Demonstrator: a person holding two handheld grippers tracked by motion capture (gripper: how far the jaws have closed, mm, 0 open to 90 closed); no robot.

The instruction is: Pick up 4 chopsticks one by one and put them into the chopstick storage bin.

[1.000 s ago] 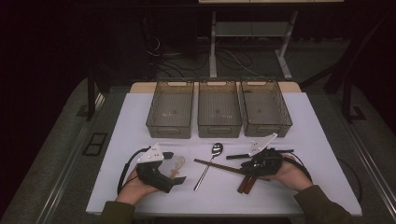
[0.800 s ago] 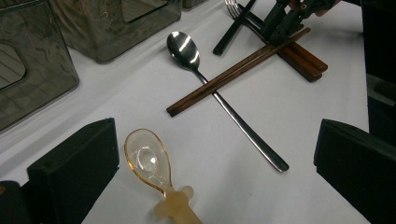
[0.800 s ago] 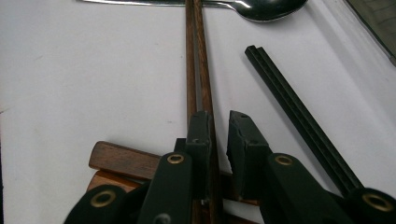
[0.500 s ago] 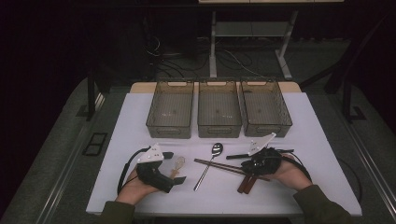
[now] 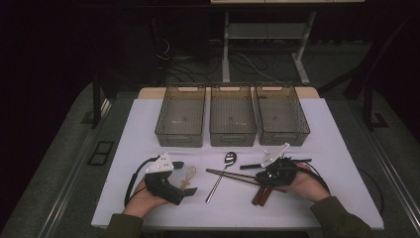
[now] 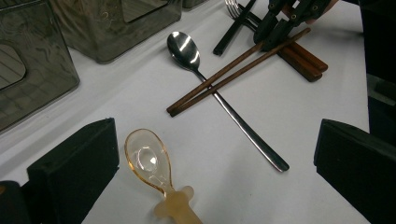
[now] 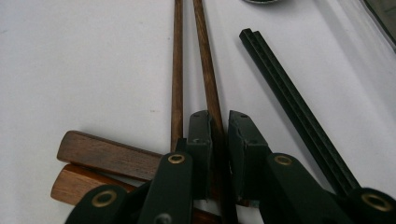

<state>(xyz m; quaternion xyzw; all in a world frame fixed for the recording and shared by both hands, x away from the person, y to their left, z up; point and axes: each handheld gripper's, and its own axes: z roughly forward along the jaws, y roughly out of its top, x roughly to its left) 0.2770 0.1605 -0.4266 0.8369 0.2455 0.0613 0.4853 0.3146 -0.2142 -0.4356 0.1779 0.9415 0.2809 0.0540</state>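
High view: a white bench (image 5: 327, 148) carries three clear bins (image 5: 232, 121) in a row along its far edge, with cutlery spread before the near edge. Toward the near left corner, the left gripper (image 5: 184, 177) rests on the cloth with its jaws standing wide, released, and a small amber spoon (image 5: 189, 174) lies loose between them; in the left gripper view that amber spoon (image 6: 150, 164) touches neither pad. Just right of it, at mid-bench, a steel spoon (image 5: 221, 174) lies slanted, and a pair of brown chopsticks (image 5: 233, 176) crosses over its handle. Farther right, the right gripper (image 5: 265, 176) has its jaws clamped on one of the chopsticks (image 7: 205, 74), the other stick lying just beside the pads. Beneath are two wooden handles (image 7: 109, 161), and black chopsticks (image 7: 294, 105) lie toward the right edge.

The step in hand looks like picking up the brown chopsticks for sorting. Next, I judge, comes a lift clear of the steel spoon without dragging it, then a carry to a bin at the far edge.
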